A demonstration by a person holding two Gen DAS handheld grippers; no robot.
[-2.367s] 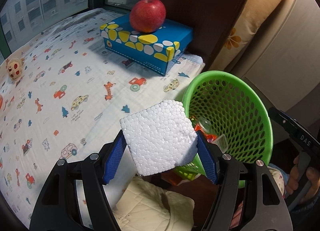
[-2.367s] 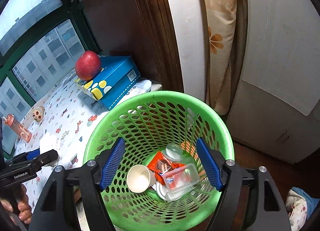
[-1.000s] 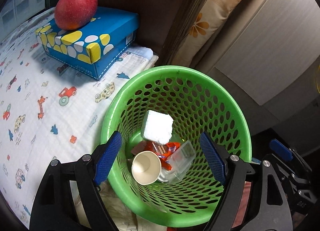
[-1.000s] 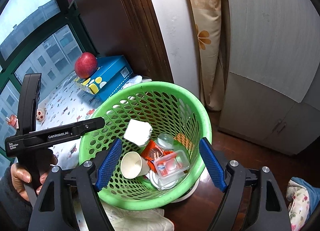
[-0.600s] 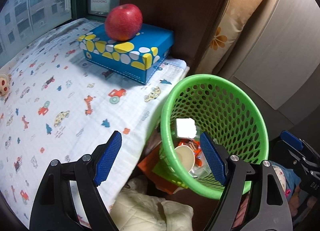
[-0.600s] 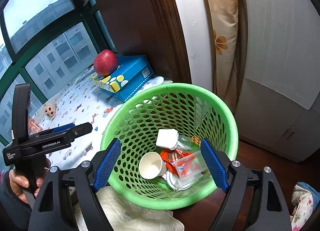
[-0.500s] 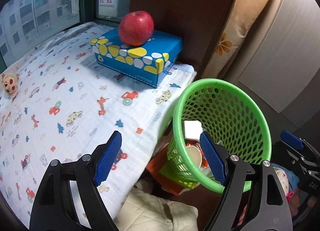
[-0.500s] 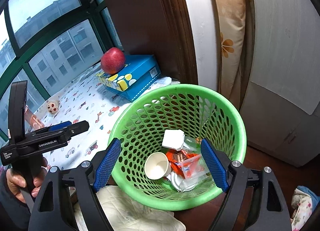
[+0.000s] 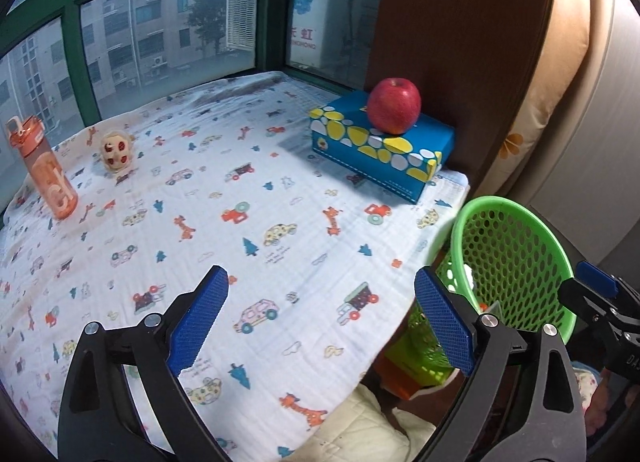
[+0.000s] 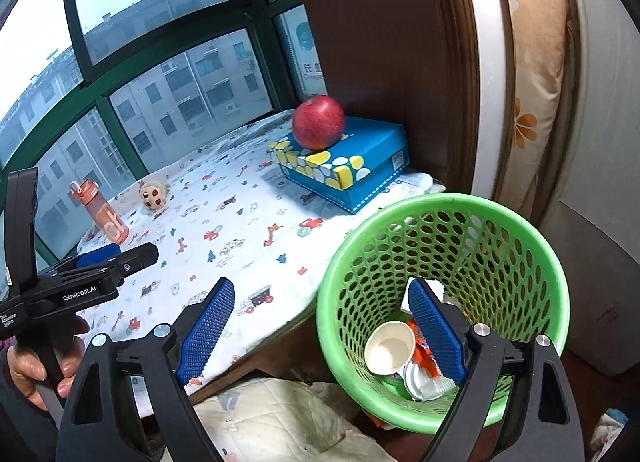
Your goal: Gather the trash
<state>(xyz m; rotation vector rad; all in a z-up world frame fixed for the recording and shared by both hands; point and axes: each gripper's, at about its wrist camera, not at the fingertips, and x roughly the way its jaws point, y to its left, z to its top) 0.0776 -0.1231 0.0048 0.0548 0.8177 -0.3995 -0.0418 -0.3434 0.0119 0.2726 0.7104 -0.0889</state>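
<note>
Change: foam piece, held between the left gripper's pads earlier, now lies out of that gripper; both views have swung from the basket toward the bed.
Trash: paper cup (image 10: 390, 347), red wrapper (image 10: 425, 346) and clear plastic sit at the bottom of the green basket (image 10: 516, 222), under the right gripper's right-hand pad; the foam cannot be made out there now.
Basket: stands just past the bed's edge, right of and below the left gripper's right-hand finger.
Left gripper (image 9: 320, 318): jaws have just been opening; they stand wide apart, nothing between them, over the printed sheet (image 9: 240, 190).
Right gripper (image 10: 322, 332): jaws have just been opening too; wide apart and empty, straddling the basket's near rim.
Hand (image 10: 28, 372): grips the left tool's handle, lower left in the right wrist view.
Beyond the tools: apple (image 9: 394, 110) on a blue box (image 9: 384, 150); orange bottle (image 9: 44, 170) and small toy (image 9: 116, 152) far left.
</note>
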